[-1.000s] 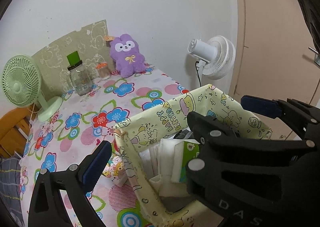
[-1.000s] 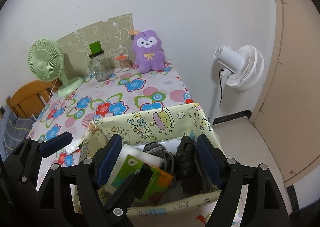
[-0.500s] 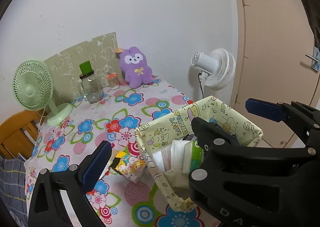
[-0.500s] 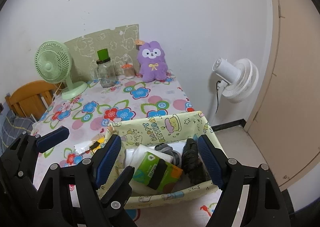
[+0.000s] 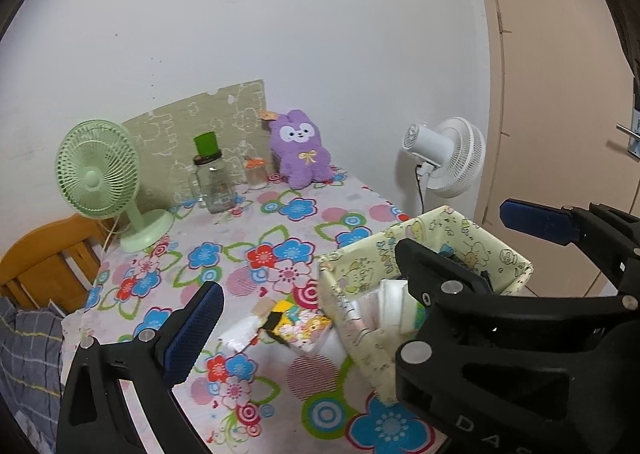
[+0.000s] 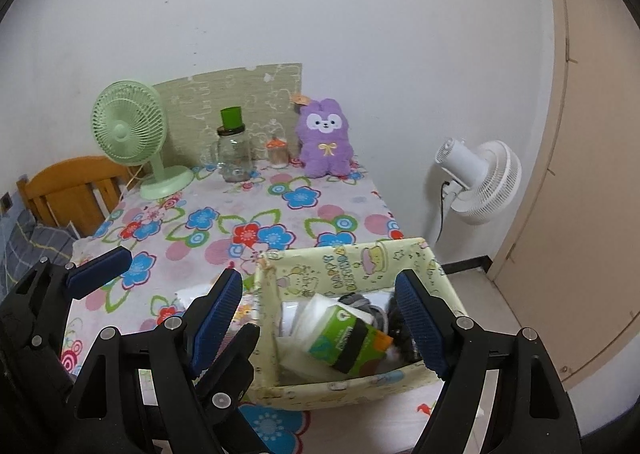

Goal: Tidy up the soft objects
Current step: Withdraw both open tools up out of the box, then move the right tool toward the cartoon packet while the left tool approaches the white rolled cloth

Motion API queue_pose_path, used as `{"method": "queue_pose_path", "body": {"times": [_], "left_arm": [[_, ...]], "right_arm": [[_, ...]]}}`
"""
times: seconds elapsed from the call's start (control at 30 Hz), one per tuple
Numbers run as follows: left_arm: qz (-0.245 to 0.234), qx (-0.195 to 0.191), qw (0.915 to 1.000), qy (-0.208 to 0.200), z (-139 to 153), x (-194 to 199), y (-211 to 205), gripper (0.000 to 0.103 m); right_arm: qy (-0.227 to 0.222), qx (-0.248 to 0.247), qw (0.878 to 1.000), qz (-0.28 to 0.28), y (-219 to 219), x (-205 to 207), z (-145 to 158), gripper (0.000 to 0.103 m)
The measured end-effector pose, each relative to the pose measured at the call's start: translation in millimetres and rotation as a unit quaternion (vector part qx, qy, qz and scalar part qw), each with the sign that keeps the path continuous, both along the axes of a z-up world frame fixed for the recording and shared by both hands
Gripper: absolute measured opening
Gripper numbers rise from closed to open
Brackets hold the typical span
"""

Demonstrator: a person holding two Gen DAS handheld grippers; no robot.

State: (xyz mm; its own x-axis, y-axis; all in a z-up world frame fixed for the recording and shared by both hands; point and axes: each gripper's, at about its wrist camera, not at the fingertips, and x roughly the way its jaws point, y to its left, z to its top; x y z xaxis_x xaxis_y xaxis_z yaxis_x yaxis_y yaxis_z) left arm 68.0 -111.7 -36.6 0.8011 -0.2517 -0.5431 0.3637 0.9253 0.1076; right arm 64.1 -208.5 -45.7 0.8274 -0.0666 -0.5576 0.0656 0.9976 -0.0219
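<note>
A yellow cartoon-print fabric bin (image 6: 352, 266) (image 5: 360, 266) sits at the near right corner of the flower-pattern table. It holds a green and white tissue pack (image 6: 340, 334), white packs and dark rolled socks (image 6: 400, 328). A small colourful packet (image 5: 296, 324) lies on the table left of the bin. A purple plush bunny (image 6: 325, 138) (image 5: 300, 150) sits at the far edge by the wall. My left gripper (image 5: 360, 258) and my right gripper (image 6: 320, 322) are both open and empty, held above the near side of the bin.
A green desk fan (image 6: 132, 134), a glass jar with a green lid (image 6: 232, 150) and a small orange-topped jar (image 6: 277, 152) stand along the back wall. A white floor fan (image 6: 476, 178) stands right of the table. A wooden chair (image 6: 68, 190) is at the left.
Both grippers have pulled back and up from the bin, so more of the table shows. The small colourful packet left of the bin has come into view. Both stay open.
</note>
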Motion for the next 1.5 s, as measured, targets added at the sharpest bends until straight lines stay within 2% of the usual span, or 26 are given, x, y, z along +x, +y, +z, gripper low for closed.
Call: {"method": "queue_pose_path", "body": {"times": [0.27, 0.67, 1.27, 1.4, 1.5], "left_arm": [[0.010, 0.004, 0.9999, 0.005, -5, 3, 24, 0.101], [0.022, 0.011, 0.9994, 0.023, -30, 21, 56, 0.098], [0.050, 0.031, 0.9962, 0.065, -68, 56, 87, 0.091], [0.057, 0.035, 0.9950, 0.075, -76, 65, 92, 0.089], [0.061, 0.037, 0.9940, 0.083, -83, 71, 97, 0.087]], "right_arm": [[0.003, -0.008, 1.000, 0.019, 24, 2, -2, 0.081], [0.004, -0.004, 0.999, 0.035, 52, 12, -23, 0.081], [0.056, 0.015, 0.996, 0.067, 84, 54, -65, 0.081], [0.064, 0.011, 0.995, 0.076, 91, 62, -73, 0.075], [0.072, 0.010, 0.994, 0.085, 97, 69, -78, 0.075]]}}
